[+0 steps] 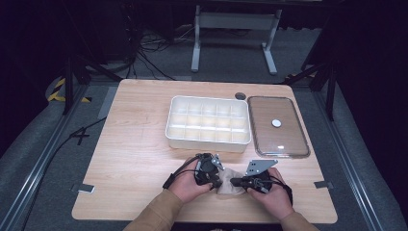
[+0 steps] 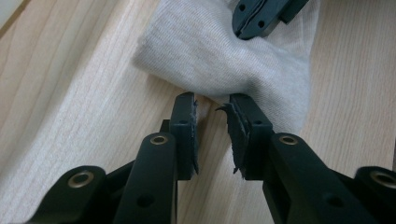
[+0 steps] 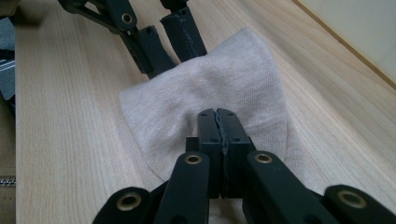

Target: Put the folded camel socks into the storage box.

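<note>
A beige knit cloth [image 1: 230, 185] lies crumpled near the table's front edge, between the two hands. My left gripper [image 1: 216, 184] sits at the cloth's left edge. In the left gripper view its jaws [image 2: 212, 107] stand a little apart just short of the cloth [image 2: 219, 51], with bare wood between them. My right gripper [image 1: 234, 182] comes in from the right with its jaws together. In the right gripper view its tips [image 3: 217, 113] rest on top of the cloth [image 3: 233, 79], and the left gripper [image 3: 173, 64] stands at the far edge.
A white tray [image 1: 208, 143] divided into several empty compartments sits mid-table. Its clear lid [image 1: 288, 139], with a white knob, lies flat to the right of it. A dark round grommet [image 1: 240, 96] is set in the table behind the tray.
</note>
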`<move>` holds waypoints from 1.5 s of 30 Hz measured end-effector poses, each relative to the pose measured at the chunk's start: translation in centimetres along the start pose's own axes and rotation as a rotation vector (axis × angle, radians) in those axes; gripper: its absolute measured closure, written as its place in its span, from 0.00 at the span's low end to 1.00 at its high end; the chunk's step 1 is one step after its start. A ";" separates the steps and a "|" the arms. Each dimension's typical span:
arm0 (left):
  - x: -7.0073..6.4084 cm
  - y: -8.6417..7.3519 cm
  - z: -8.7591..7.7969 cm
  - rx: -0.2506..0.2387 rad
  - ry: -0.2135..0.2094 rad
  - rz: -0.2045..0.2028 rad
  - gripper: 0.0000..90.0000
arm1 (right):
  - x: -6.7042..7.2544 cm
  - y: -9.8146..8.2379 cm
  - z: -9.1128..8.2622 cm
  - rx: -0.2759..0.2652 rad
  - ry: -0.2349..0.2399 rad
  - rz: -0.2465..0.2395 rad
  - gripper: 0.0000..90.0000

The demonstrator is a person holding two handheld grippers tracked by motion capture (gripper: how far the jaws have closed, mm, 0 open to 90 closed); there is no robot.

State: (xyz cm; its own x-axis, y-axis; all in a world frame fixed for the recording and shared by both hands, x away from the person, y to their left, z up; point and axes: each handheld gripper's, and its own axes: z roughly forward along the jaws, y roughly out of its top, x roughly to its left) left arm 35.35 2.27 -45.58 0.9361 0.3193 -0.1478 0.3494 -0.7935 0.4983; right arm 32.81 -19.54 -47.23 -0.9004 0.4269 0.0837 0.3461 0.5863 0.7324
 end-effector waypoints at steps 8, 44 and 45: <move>-0.6 1.0 -0.3 -0.032 -0.004 0.055 0.79 | 0.4 0.0 0.1 -0.009 -0.024 -0.014 1.00; -0.7 1.0 -0.8 -0.014 0.043 0.091 0.64 | 1.2 1.1 -3.5 0.053 -0.172 -0.077 0.99; -0.7 1.1 -0.8 -0.021 0.046 0.096 0.64 | 1.1 0.9 -3.2 0.058 -0.158 -0.068 0.99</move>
State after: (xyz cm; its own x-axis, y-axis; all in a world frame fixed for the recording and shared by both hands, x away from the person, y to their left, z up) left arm 35.01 1.63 -44.23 0.9622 0.2659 -0.0595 0.2566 -0.8105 0.5265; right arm 31.30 -20.77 -44.35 -0.8709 0.4856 -0.0752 0.3049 0.6540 0.6924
